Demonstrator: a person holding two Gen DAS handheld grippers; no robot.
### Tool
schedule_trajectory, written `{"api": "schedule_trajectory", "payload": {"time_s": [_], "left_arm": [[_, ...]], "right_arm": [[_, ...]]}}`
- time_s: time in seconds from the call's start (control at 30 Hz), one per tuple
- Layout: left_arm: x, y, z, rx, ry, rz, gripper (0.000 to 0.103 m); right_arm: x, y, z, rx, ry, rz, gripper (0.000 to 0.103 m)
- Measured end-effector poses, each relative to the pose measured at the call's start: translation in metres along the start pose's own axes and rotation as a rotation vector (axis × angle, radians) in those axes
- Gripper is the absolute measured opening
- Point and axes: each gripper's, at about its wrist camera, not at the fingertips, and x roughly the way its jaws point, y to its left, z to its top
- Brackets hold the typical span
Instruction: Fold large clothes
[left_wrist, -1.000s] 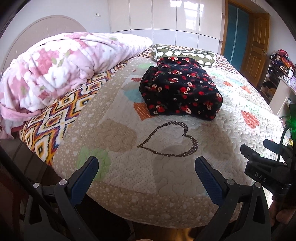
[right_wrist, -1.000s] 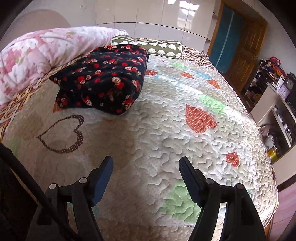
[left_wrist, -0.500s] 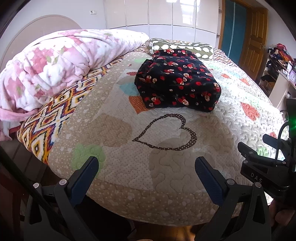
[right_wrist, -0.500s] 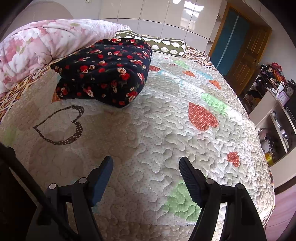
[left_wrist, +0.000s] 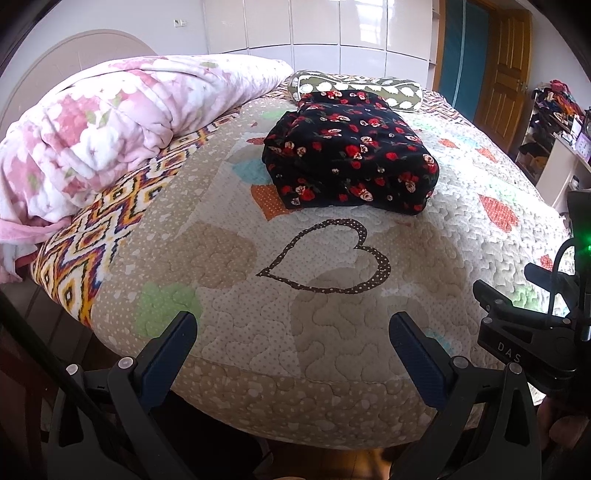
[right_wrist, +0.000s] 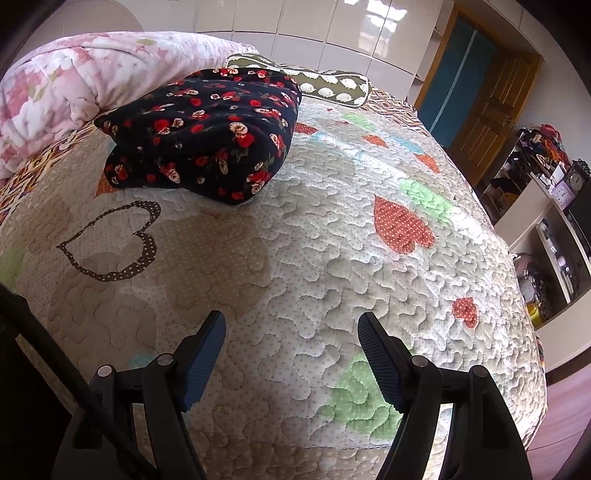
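Both tools, left tool (left_wrist: 288, 345) and right tool (right_wrist: 291, 350), stand wide, empty. Ahead lies the folded floral garment (left_wrist: 351, 151): soft, thick, probably floppy; best gripped at its near edge.

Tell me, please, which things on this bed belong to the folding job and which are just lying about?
Part of the job:
black flowered garment, already folded
left claw, open
right claw, open

Just lying about:
pink flowered blanket
green pillow
quilt
shelves
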Motion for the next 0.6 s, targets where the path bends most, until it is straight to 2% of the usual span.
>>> {"api": "schedule_trajectory", "payload": {"time_s": [0.6], "left_arm": [[0.0071, 0.0021, 0.0006, -0.001, 0.011, -0.005, 0.103]], "right_arm": [[-0.0067, 0.0031, 0.0015, -0.004, -0.036, -0.023, 0.078]]}}
